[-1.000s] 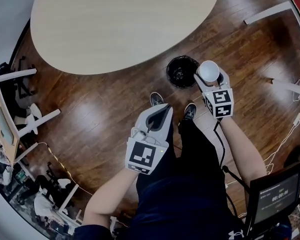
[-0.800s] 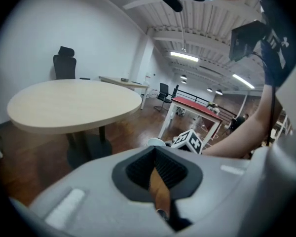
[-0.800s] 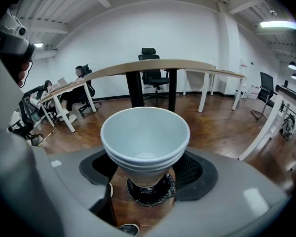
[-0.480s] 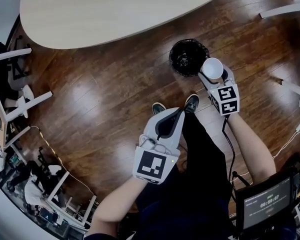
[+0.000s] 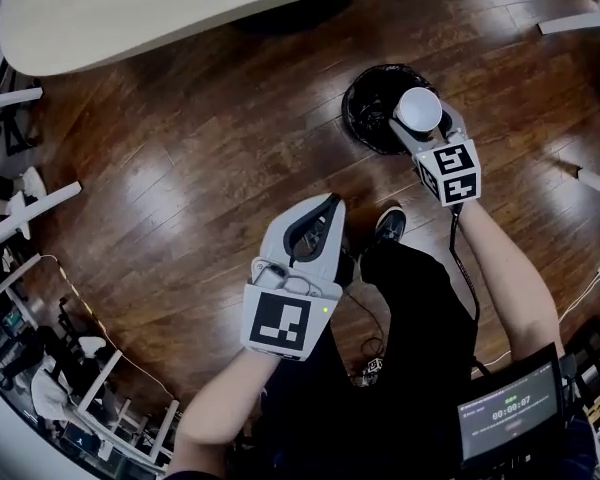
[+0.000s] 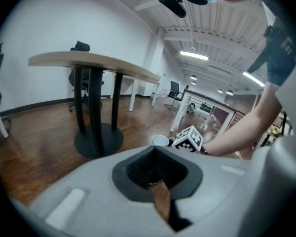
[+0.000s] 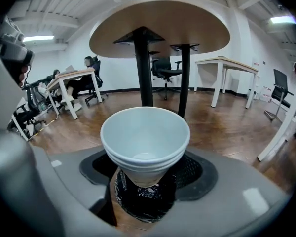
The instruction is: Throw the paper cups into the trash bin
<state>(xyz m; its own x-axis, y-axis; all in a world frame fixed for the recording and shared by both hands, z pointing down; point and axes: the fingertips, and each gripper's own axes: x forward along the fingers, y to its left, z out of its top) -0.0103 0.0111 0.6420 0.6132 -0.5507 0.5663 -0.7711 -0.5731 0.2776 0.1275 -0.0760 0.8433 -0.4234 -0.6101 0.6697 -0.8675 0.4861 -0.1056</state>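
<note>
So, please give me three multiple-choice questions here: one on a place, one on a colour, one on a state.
1. Where are the paper cups relative to the trash bin? A lying beside it; B above its mouth, in the right tongs; C deep inside it.
2. The bin's colour? A black; B white; C red.
3. The left tongs are: A wide open; B shut on a cup; C shut, empty.
1 B, the cups hang over the bin's mouth; 2 A, its wall is black; 3 C, the jaws meet on nothing.
</note>
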